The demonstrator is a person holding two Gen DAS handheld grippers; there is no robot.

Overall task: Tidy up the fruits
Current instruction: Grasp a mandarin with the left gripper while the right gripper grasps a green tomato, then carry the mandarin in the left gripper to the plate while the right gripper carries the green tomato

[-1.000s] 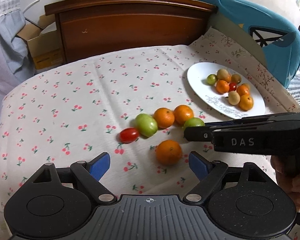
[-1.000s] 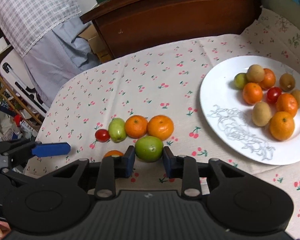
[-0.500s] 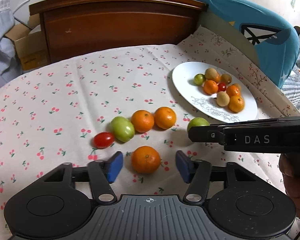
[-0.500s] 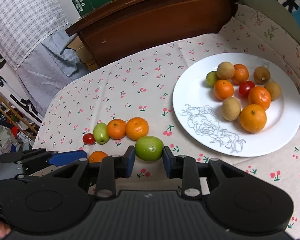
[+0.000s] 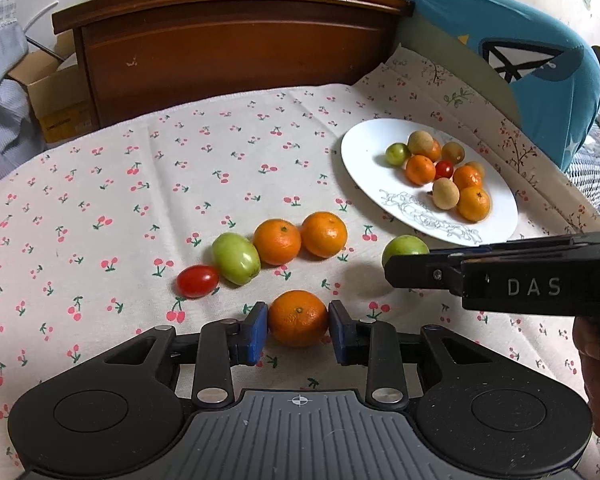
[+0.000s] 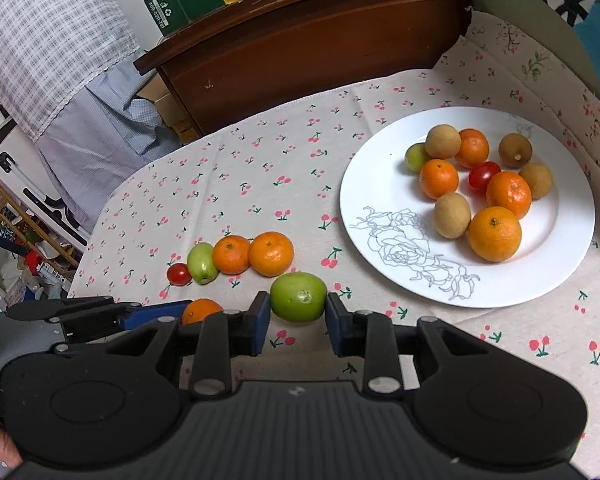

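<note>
My left gripper (image 5: pixel 298 332) is shut on a mandarin (image 5: pixel 298 317) that rests on the cherry-print cloth. My right gripper (image 6: pixel 298 320) is shut on a green tomato (image 6: pixel 298 297) and holds it above the cloth, left of the white plate (image 6: pixel 380 240). The plate holds several mandarins, longans, a cherry tomato and a small green tomato. On the cloth lie a red cherry tomato (image 5: pixel 197 280), a green tomato (image 5: pixel 236 258) and two mandarins (image 5: pixel 277 241) (image 5: pixel 324 234) in a row. The right gripper's side also shows in the left wrist view (image 5: pixel 500 280).
A dark wooden headboard (image 5: pixel 236 52) stands behind the table. A blue cushion (image 5: pixel 520 52) lies at the back right. Cardboard boxes (image 5: pixel 48 96) and hanging cloth (image 6: pixel 60 40) are at the left. The plate also shows in the left wrist view (image 5: pixel 364 160).
My left gripper moved forward and closed on the near mandarin. My right gripper lifted the green tomato and carried it towards the plate.
</note>
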